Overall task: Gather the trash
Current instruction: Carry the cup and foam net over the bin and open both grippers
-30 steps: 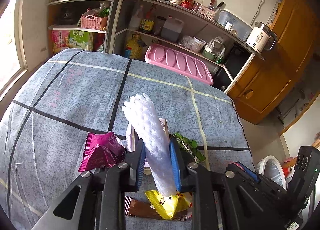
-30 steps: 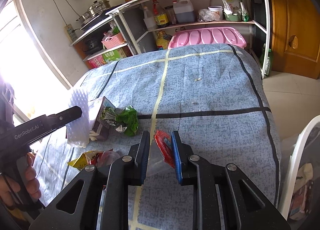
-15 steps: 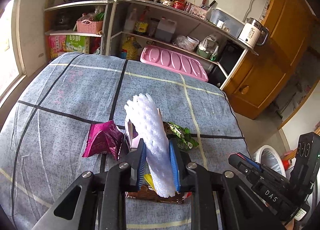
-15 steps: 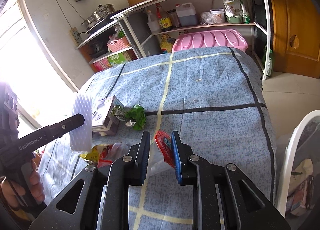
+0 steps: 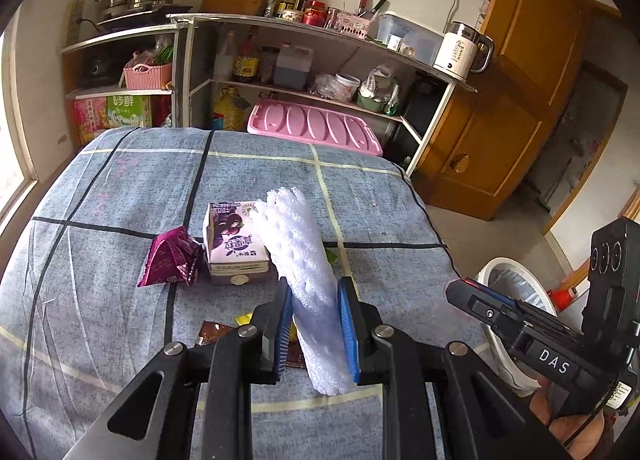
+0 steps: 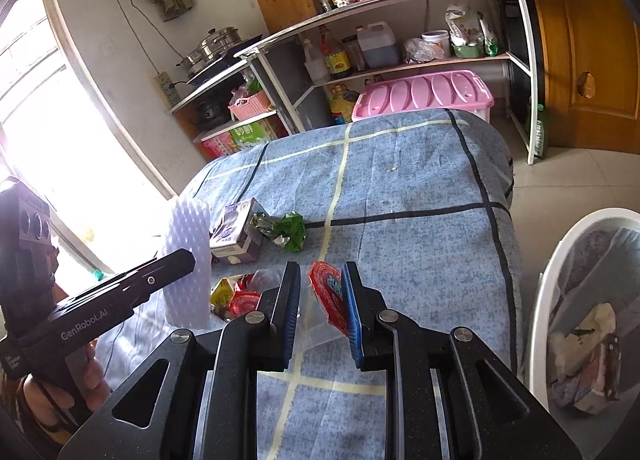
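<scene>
Fingers (image 5: 347, 324) of the left gripper (image 5: 314, 324) are clenched on a white foam sheet (image 5: 298, 260), pinched low so most of it sticks up and forward. Left wrist view: the sheet is held off the blue checked bedcover (image 5: 120, 220), probably for carrying to the white bin (image 5: 508, 272), which sits off the cover's right edge. Behind the foam sheet lie a purple milk carton (image 5: 234, 244) and, just left of the carton, a magenta snack packet (image 5: 172, 260); both not yet collected. A brown wrapper (image 5: 212, 334) peeks out under the jaws. The right gripper (image 5: 472, 296) hangs between the foam sheet and the bin.

Right wrist view: right gripper (image 6: 324, 300) is clamped on a clear plastic cup with a red lid (image 6: 326, 292), gripped near the lid so the cup body hangs below. White bin (image 6: 538, 300), lined and already holding some trash, stands to the right of the cup, beyond the blue checked bedcover (image 6: 420, 220) edge; the path looks open, nothing between. Left of the cup: white foam sheet (image 6: 188, 244) in the left gripper (image 6: 182, 260), a person's hand (image 6: 86, 384) on its handle. A green crumpled wrapper (image 6: 290, 230) and the purple milk carton (image 6: 236, 234) lie behind the cup; a yellow-red wrapper pile (image 6: 236, 296) sits just left of it.
</scene>
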Demonstrator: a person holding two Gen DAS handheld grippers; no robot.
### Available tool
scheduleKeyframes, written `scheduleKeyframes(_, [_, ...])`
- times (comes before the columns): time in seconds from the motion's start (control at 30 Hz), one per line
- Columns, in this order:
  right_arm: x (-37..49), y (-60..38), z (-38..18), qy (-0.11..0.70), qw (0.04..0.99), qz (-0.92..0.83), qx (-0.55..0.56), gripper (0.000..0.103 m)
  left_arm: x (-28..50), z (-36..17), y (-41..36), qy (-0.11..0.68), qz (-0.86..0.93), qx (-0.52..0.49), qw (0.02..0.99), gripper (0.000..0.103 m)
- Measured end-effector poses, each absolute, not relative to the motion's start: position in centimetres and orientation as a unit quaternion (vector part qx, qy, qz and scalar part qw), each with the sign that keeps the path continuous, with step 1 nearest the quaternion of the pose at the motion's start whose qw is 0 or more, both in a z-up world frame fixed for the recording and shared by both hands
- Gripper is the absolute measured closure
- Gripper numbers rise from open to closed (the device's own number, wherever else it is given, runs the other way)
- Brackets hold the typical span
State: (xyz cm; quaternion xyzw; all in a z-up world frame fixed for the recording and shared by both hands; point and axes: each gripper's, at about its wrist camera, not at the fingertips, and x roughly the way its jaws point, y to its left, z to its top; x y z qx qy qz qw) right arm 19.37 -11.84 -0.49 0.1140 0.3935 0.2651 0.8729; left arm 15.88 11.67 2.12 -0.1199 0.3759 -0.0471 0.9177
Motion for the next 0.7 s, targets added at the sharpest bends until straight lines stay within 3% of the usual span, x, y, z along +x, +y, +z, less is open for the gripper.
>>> scheduleKeyframes(0.7, [15.8, -22.0, 1.3, 0.369, 0.896, 0.202, 0.141, 0.081, 14.8, 3.1, 1.3, 0.38, -0.153, -0.092, 0.907, 0.08])
